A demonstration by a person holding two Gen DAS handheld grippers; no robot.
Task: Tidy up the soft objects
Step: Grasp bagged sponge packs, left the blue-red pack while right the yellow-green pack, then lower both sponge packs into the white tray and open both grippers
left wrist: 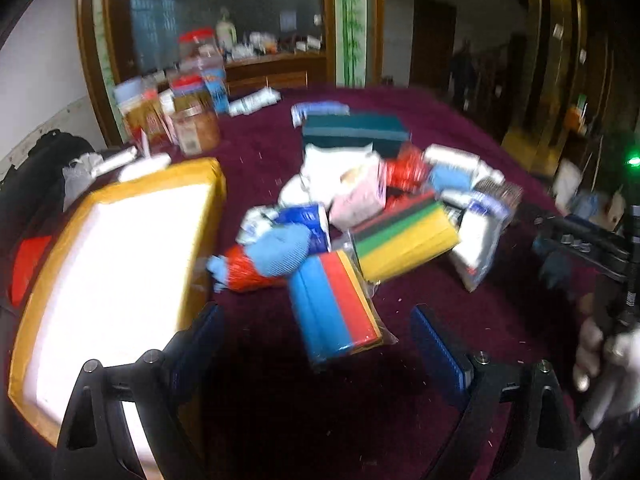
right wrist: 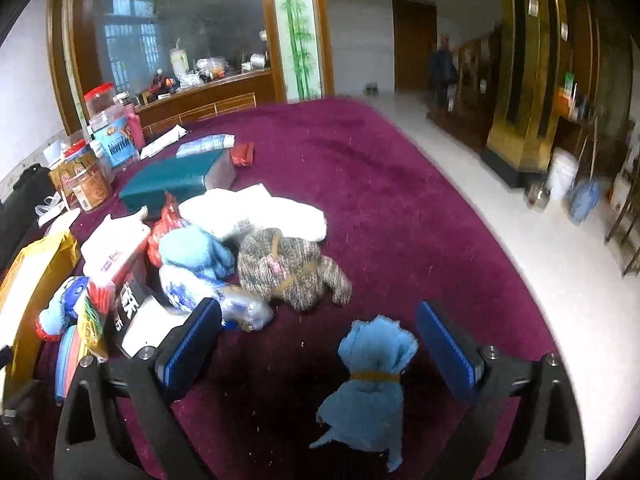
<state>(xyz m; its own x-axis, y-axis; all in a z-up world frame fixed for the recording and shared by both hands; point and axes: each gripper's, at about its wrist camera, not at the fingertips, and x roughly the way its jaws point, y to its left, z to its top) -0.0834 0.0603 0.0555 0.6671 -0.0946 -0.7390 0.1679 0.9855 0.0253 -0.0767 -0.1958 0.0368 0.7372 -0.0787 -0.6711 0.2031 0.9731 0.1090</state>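
Note:
A pile of soft goods lies on the maroon tablecloth. In the left wrist view my left gripper is open, with a blue-red-yellow sponge pack lying just ahead between its fingers. Beyond it lie a blue cloth on a red packet and a green-yellow sponge pack. In the right wrist view my right gripper is open and empty. A blue towel tied with a band lies on the cloth between its fingers, nearer the right one. A speckled knitted bundle lies ahead.
A yellow-rimmed white box stands at the left. A teal box and several jars stand at the back. White packs lie mid-table. The table edge and pale floor are to the right.

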